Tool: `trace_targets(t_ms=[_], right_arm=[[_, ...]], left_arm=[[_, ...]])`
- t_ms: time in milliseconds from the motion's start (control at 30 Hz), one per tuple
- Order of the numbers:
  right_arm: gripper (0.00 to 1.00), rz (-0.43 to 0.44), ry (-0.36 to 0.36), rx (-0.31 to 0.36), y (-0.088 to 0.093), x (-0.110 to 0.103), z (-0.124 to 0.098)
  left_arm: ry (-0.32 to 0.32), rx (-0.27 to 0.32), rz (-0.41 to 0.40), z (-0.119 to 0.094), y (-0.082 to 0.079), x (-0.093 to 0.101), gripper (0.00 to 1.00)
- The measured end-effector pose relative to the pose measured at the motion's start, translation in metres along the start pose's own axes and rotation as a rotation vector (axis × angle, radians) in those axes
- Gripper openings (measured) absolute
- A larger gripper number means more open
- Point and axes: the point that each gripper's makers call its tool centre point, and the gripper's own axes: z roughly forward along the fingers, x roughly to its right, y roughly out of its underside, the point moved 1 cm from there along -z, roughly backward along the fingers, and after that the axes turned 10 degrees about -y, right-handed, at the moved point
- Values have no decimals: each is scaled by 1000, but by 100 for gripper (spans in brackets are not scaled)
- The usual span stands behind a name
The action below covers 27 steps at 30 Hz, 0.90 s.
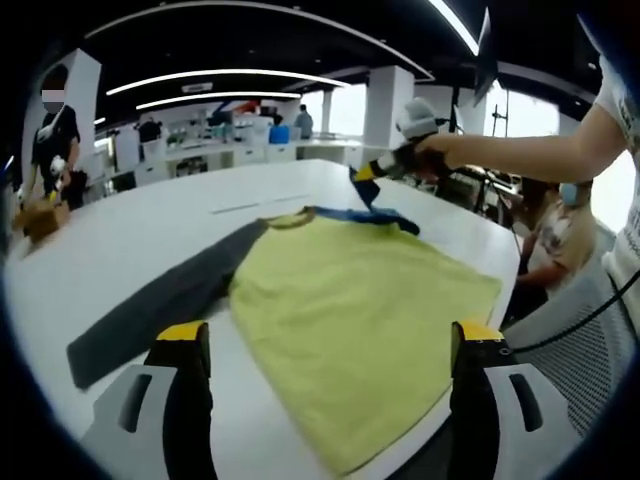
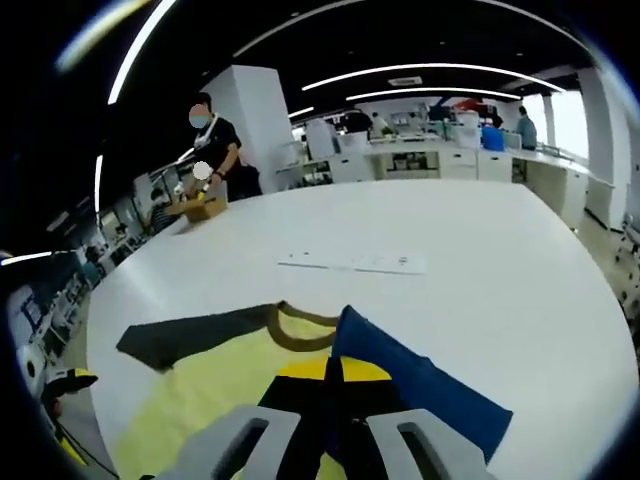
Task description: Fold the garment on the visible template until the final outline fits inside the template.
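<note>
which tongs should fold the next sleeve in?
Right, probably. The right tongs are shut on the blue sleeve, lifted at the shirt's far edge. The left tongs are open, holding nothing.

Left gripper view: low over near edge of white table [image 1: 150, 225], facing far across it, garment [image 1: 350, 310] close below, own fingers [image 1: 185, 345] at bottom, right gripper [image 1: 372, 176] entering far right. Right gripper view: from garment's collar end, very near the cloth, angled down along own fingers [image 2: 310, 385], facing far over table [image 2: 450, 300] toward person [image 2: 215, 150] w/ box. Shared: garment [image 2: 200, 385], table, that person [image 1: 55, 140], back benches.
</note>
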Motion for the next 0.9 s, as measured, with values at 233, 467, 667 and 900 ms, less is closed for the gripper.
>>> trace_targets(t_ms=[233,467,667,900], right_arm=[[0,-18,-16,-3,4,-25,0],[0,-36,-29,-1,-2,-42,7],[0,-52,-51,2,-7,-62,12],[0,-82,-101,1,-14,-76,31]], left_arm=[[3,-5,4,-2,-1,3,97],[3,-9,2,-2,4,0,97],[-1,-9,3,0,7,-4,97],[-8,-16,1,-2,8,-3,97]])
